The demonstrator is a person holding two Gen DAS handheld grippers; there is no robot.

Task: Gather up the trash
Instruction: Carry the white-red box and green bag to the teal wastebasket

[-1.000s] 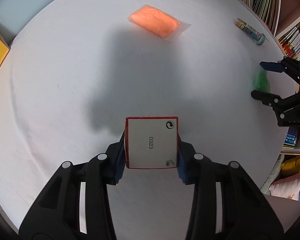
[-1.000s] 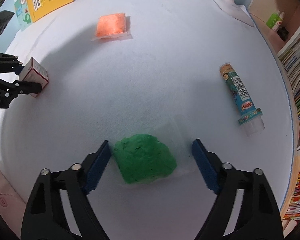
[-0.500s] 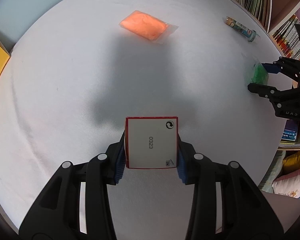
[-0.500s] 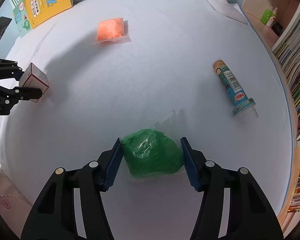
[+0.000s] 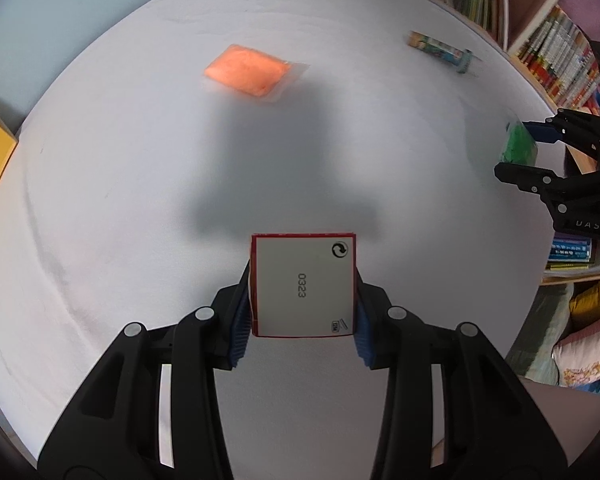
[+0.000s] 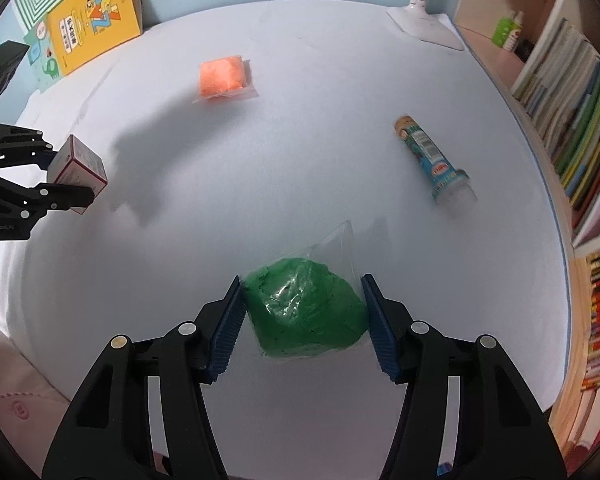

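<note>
My left gripper (image 5: pixel 300 312) is shut on a small red-edged white box (image 5: pixel 303 285) marked 0323 and holds it above the white table; it also shows in the right wrist view (image 6: pixel 78 168). My right gripper (image 6: pixel 304 320) is shut on a green clay bag (image 6: pixel 306 312), lifted off the table; the bag also shows in the left wrist view (image 5: pixel 518 146). An orange clay bag (image 6: pixel 223 76) lies at the far middle of the table. A blue printed tube (image 6: pixel 432 158) lies at the right.
Yellow and green children's books (image 6: pixel 80 20) lean on the back wall at the left. A white lamp base (image 6: pixel 424 26) stands at the back right. Bookshelves (image 6: pixel 572 112) run along the table's right edge. A cushion (image 5: pixel 580 360) lies beyond the near right edge.
My right gripper closed on the green bag and lifted it. My left gripper rose with the box still held.
</note>
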